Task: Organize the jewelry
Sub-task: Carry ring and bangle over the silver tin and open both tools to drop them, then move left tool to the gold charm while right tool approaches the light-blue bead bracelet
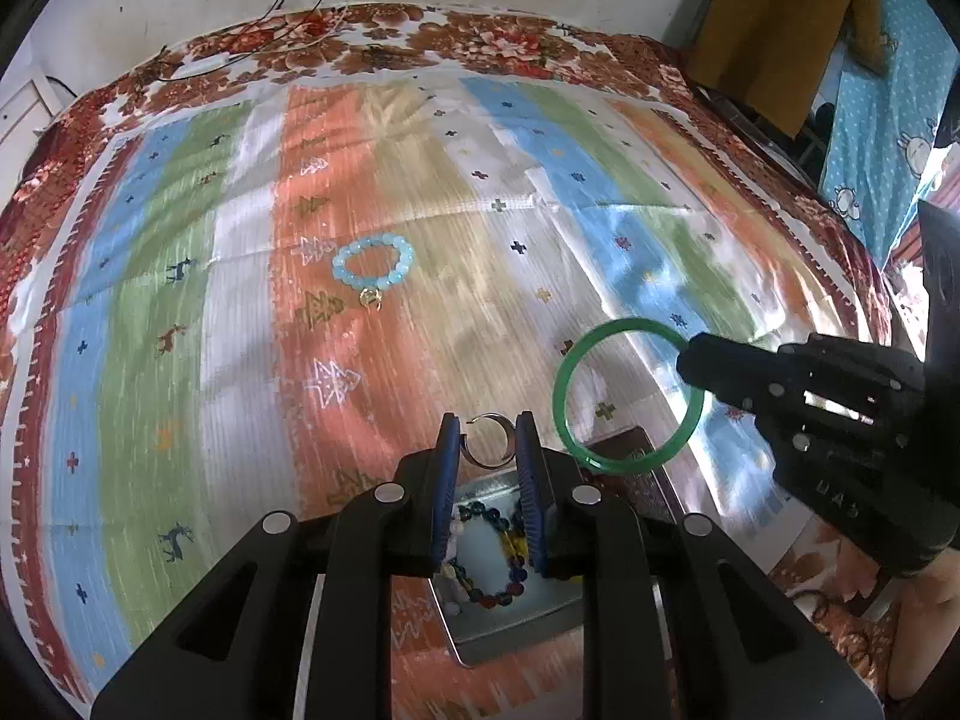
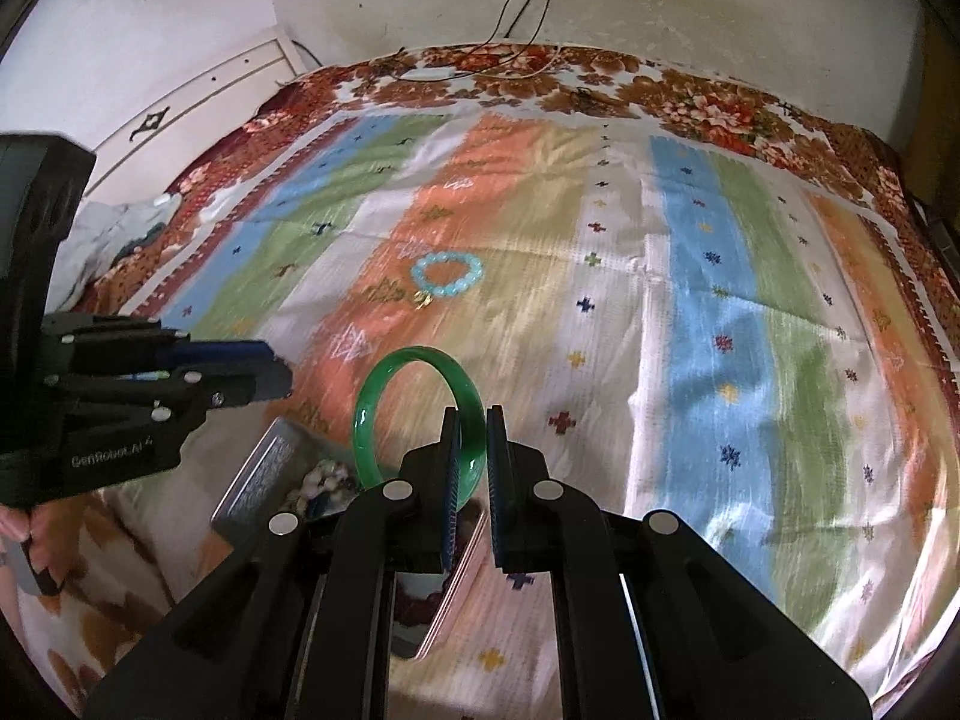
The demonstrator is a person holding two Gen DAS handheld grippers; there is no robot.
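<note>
Green glass or jade, by the look of it: the green bangle (image 2: 420, 414) is clamped by its rim in the right gripper (image 2: 474, 420), fingers nearly closed on the band, and it hangs above the near edge of the striped cloth (image 1: 420, 210). The left gripper (image 1: 487, 441) holds a silver ring (image 1: 489, 447), an open metal band, between its blue pads (image 1: 449, 450), jaws drawn in to the ring's width. Both pieces hover over or just beside the metal tin (image 1: 510, 624), which lies open on the cloth with a multicoloured bead bracelet (image 1: 489, 570) already inside. A second compartment or lid (image 2: 444, 594) with a dark patterned lining sits right beside it (its exact nature cannot be told from here). One pale blue bead bracelet (image 1: 373, 264), with a small gold charm, remains well apart on the orange stripe.

Hazards, judged from this position:

1. The two grippers are close together above the tin. Lowering both at once could knock them together and jar a piece loose.
2. The bangle is held only at its rim. A hard, smooth band may slip or pivot between the pads, and a fall onto metal could chip it.
3. The ring is small and springy. Released from height, it may bounce out of the tin onto the busy pattern, where it would be hard to find.
</note>
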